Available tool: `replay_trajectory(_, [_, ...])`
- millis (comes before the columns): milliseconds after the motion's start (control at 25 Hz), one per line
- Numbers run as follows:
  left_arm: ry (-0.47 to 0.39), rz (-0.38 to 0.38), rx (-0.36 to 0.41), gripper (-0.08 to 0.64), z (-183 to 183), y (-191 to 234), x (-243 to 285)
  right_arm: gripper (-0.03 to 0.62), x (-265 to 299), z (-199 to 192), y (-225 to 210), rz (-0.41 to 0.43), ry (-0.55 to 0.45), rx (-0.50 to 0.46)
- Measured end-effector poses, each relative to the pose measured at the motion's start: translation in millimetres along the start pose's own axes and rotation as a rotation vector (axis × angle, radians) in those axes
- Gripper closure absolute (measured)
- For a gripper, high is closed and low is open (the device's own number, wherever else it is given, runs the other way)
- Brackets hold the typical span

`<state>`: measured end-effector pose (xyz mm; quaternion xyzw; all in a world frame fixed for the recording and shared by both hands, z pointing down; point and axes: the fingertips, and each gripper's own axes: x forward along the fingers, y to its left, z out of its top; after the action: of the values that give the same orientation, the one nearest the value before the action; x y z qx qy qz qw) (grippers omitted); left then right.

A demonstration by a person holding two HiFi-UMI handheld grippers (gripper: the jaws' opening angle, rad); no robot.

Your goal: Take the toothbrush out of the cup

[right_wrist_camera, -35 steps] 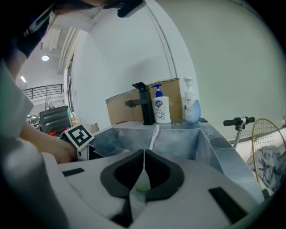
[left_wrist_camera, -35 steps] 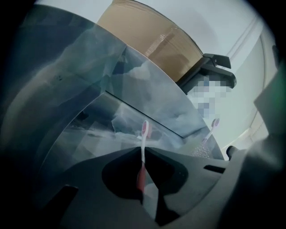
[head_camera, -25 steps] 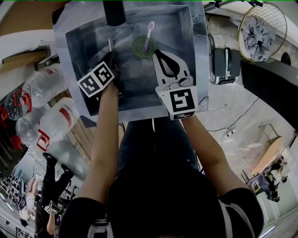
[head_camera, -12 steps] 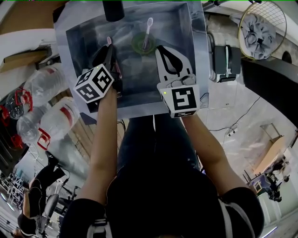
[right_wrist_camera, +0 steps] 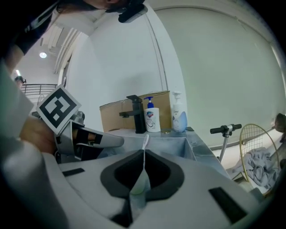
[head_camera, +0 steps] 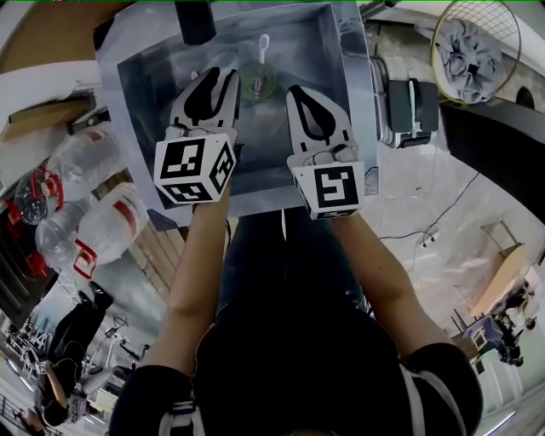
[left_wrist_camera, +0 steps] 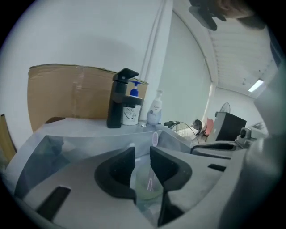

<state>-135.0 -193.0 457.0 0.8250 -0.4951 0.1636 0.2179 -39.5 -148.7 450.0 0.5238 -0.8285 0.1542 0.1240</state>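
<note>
A translucent green cup (head_camera: pixel 255 83) stands in the grey sink (head_camera: pixel 145 85) with a pale toothbrush (head_camera: pixel 264 47) upright in it. My left gripper (head_camera: pixel 218 77) hovers over the sink just left of the cup. Its jaws have just been opening and stand open with nothing between them. In the left gripper view the cup (left_wrist_camera: pixel 149 185) and toothbrush (left_wrist_camera: pixel 154 139) show beyond the left gripper (left_wrist_camera: pixel 142 152). My right gripper (head_camera: pixel 295 90) is shut and empty, just right of the cup. The right gripper (right_wrist_camera: pixel 143 154) points at the cup (right_wrist_camera: pixel 139 184) and toothbrush (right_wrist_camera: pixel 145 142).
A black faucet (head_camera: pixel 194 21) rises at the sink's far rim, with soap bottles (right_wrist_camera: pixel 152 115) beside it against a cardboard sheet (left_wrist_camera: pixel 67 91). Plastic water bottles (head_camera: pixel 94 221) lie left of the sink. A black device (head_camera: pixel 413 111) and a racket (head_camera: pixel 477 51) are to the right.
My left gripper has risen out of the sink, rolled its marker cube upward and opened. A thin pink-tipped brush seen at its tips before is out of sight. The right gripper has barely shifted.
</note>
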Motion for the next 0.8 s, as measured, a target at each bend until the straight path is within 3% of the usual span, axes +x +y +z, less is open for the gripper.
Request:
replay_trajectory(160, [0.023,-0.049,0.061,0.447,2,-20,18,0.565,-3,8,-10,-0.031,-0.026,0.019])
replay_trajectory(440, [0.088,-0.095,0.095,0.417,-8,-37,49,0.565,-9,14,-34,-0.086,-0.043,0.045])
replay_trajectory(800, [0.174,-0.083,0.133,0.419,-22,-38,69,0.565,-11,22,-42,-0.087,-0.090,0.023])
